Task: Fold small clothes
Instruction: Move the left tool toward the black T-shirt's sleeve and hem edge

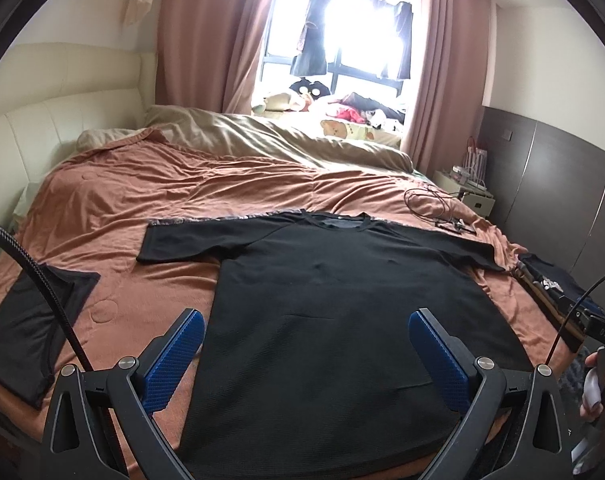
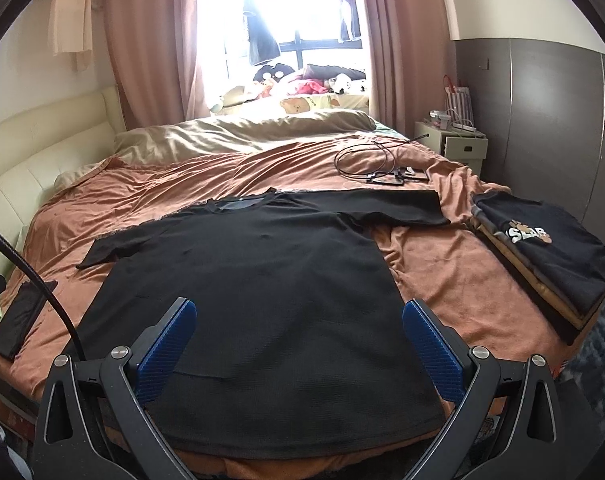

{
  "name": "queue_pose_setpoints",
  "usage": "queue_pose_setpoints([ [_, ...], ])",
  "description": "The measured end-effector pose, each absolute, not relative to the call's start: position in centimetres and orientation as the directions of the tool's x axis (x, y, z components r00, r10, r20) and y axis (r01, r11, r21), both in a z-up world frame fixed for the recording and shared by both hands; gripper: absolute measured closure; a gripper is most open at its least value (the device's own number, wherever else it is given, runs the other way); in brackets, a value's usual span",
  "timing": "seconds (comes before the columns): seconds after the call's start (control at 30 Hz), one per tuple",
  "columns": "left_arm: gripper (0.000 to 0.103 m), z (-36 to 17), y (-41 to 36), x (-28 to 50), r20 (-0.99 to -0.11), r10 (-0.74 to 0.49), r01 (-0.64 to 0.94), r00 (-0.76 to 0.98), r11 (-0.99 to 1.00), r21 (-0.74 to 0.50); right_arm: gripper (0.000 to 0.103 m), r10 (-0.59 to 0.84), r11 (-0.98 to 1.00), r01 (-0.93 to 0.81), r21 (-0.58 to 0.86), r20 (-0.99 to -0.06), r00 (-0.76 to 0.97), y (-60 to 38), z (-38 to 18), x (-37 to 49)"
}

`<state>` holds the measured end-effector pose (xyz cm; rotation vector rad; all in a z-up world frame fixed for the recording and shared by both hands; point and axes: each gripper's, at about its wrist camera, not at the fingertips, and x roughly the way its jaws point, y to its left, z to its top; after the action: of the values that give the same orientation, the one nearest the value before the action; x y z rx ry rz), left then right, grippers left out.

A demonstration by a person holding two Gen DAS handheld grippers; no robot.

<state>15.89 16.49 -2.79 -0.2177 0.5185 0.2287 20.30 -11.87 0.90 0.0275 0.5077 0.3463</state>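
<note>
- Black T-shirt point(image 1: 322, 312) lay flat on the bedspread point(image 1: 182, 200), ahead of both claws.
- Left gripper point(image 1: 306, 336) and right gripper point(image 2: 298, 328) stood wide open, holding nothing.
- Folded pile point(image 2: 550, 256) lay right of the right claw.

The black shirt's point(image 1: 322, 312) near hem runs behind the left claw's point(image 1: 306, 354) arms and off the bottom edge. In the right view the folded stack point(image 2: 550, 256) is cut by the right edge. Window clothes point(image 1: 314, 36) wash out in glare; the nightstand's point(image 2: 454, 140) items are too small to tell.
</note>
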Motion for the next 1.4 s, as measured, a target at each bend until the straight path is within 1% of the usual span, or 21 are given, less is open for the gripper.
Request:
queue_pose_setpoints([
  [0.17, 0.0, -3.3, 18.7, 18.0, -0.533, 0.164, -0.286, 0.83, 0.946, -0.154, 0.0, 0.333, 0.94, -0.322, 0.11, -0.495, 0.803, -9.9, 0.8, 23.0],
  [0.27, 0.0, -3.3, 20.5, 19.1, -0.53, 0.147, -0.295, 0.835, 0.933, -0.206, 0.0, 0.335, 0.939, -0.326, 0.11, -0.508, 0.793, -8.7, 1.0, 24.5],
  [0.33, 0.0, -3.2, 21.7, 19.5, -0.521, 0.147, -0.302, 0.841, 0.926, -0.227, 0.003, 0.341, 0.936, -0.334, 0.11, -0.517, 0.785, -7.6, 1.2, 25.6],
  [0.6, 0.002, -3.1, 27.2, 21.8, -0.529, 0.183, -0.359, 0.829, 0.899, -0.252, 0.005, 0.407, 0.904, -0.413, 0.111, -0.519, 0.752, -3.3, 2.1, 29.8],
  [0.83, 0.007, -3.6, 31.6, 23.8, -0.532, 0.22, -0.393, 0.818, 0.889, -0.235, 0.02, 0.433, 0.886, -0.451, 0.111, -0.546, 0.717, 0.8, 1.4, 34.1],
  [0.9, 0.012, -4.0, 32.9, 24.6, -0.541, 0.225, -0.402, 0.81, 0.885, -0.234, 0.021, 0.435, 0.883, -0.456, 0.108, -0.551, 0.712, 2.1, 1.2, 35.4],
  [1.07, 0.021, -5.7, 36.8, 26.6, -0.59, 0.23, -0.436, 0.774, 0.87, -0.232, 0.026, 0.462, 0.862, -0.496, 0.105, -0.564, 0.684, 4.8, 0.4, 37.4],
  [1.13, 0.024, -6.3, 38.1, 27.3, -0.605, 0.231, -0.447, 0.762, 0.864, -0.234, 0.031, 0.472, 0.853, -0.512, 0.105, -0.574, 0.669, 5.9, 0.0, 38.2],
  [1.27, 0.032, -7.8, 41.2, 28.8, -0.634, 0.234, -0.479, 0.737, 0.843, -0.245, 0.037, 0.496, 0.835, -0.536, 0.124, -0.589, 0.638, 7.8, -0.5, 40.4],
  [1.4, 0.036, -9.7, 43.9, 30.0, -0.664, 0.226, -0.509, 0.713, 0.817, -0.269, 0.043, 0.514, 0.822, -0.551, 0.141, -0.6, 0.613, 9.8, -1.0, 42.4],
])
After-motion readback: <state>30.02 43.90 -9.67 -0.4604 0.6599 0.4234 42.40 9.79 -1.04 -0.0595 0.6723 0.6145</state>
